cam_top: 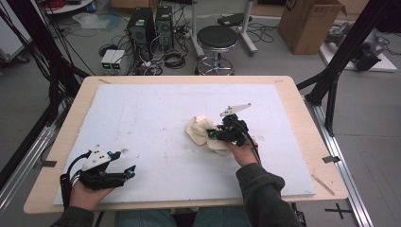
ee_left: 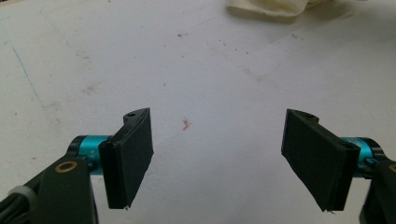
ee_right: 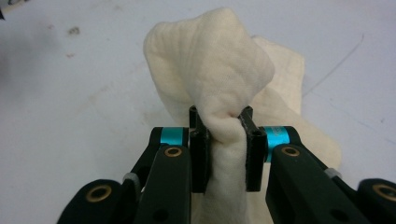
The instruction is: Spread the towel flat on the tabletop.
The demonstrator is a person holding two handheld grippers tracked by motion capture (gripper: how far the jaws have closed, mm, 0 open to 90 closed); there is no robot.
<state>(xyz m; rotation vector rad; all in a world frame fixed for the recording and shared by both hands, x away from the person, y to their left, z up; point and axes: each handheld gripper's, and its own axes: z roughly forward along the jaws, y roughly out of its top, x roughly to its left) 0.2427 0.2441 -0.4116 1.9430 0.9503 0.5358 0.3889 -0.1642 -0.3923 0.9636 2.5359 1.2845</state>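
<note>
Near the tabletop [cam_top: 293, 101] middle, your right tool [ee_right: 224, 135] is clamped on a bunched fold of the cream cloth [ee_right: 219, 70], rest of it lying beneath. Your left tool [ee_left: 217, 158] sits well apart from the cloth, jaws wide and empty.

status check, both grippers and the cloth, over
Right gripper shut on the cream cloth, a bunch pinched between the jaws. Left gripper open over the bare white mat. Nothing in the way.

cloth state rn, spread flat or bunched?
Bunched. The cloth is gathered into a crumpled fold pinched in the right tool; the high view shows it as a rumpled heap on the board, not laid flat.
</note>
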